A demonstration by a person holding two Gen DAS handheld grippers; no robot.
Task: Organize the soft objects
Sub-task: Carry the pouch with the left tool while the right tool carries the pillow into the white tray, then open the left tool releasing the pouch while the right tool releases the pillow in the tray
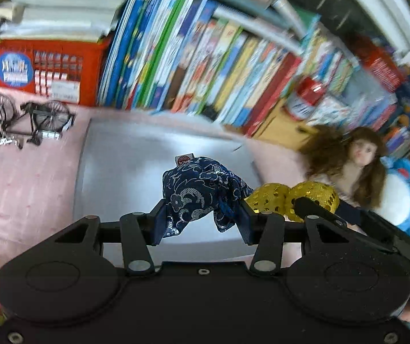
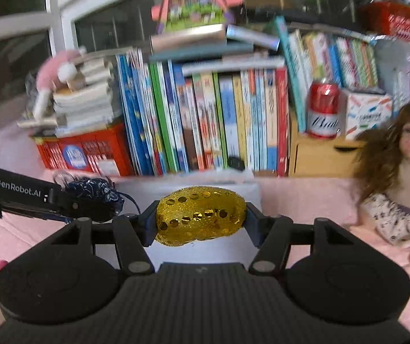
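My left gripper (image 1: 202, 218) is shut on a dark blue brocade pouch (image 1: 202, 186) with a silver flower pattern, held above a grey tray (image 1: 136, 172). My right gripper (image 2: 200, 220) is shut on a soft gold glitter piece (image 2: 200, 215) with sequins, squeezed between its jaws over the same tray (image 2: 242, 190). In the left wrist view the gold piece (image 1: 290, 197) and the right gripper show just to the right of the pouch. In the right wrist view the left gripper with the pouch (image 2: 93, 190) is close on the left.
A doll (image 2: 405, 172) with brown hair sits on the pink cloth (image 1: 24, 177) at the right, next to a blue and white plush (image 1: 399, 197). A model bicycle (image 1: 27, 120) stands at the left. Books (image 2: 205, 123), a red basket (image 1: 41, 68) and a red can (image 2: 322, 111) line the back.
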